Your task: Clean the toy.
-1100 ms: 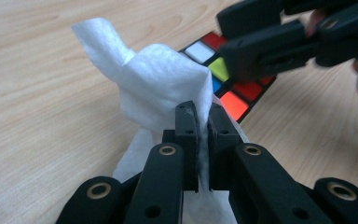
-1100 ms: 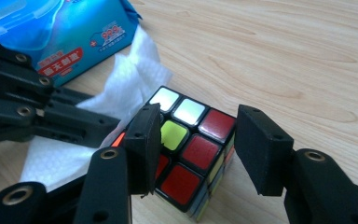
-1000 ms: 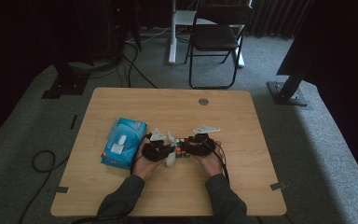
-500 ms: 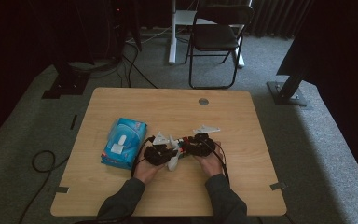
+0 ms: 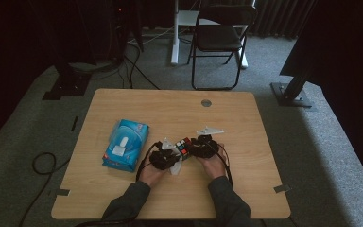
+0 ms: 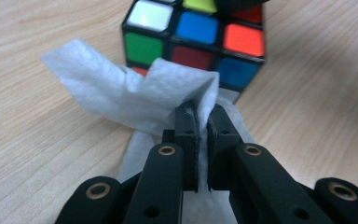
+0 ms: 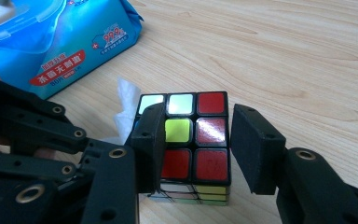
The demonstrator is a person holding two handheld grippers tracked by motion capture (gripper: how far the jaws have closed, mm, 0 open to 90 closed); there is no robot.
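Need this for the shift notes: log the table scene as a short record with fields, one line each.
work in hand: wiping a puzzle cube with a white wipe
left hand-held gripper: shut on the wipe, which touches the cube's side
right hand-held gripper: jaws astride the cube, just been closing; contact unclear
cube: resting on the table
wipes pack: blue, lying flat beside the left hand-held gripper

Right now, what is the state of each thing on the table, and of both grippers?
Cube: scrambled, on the table, between the right jaws.
Wipe: crumpled, pinched, against the cube.
Wipes pack: lying flat, lid closed.
Left gripper: shut on the wipe.
Right gripper: jaws just closing around the cube; contact unclear.
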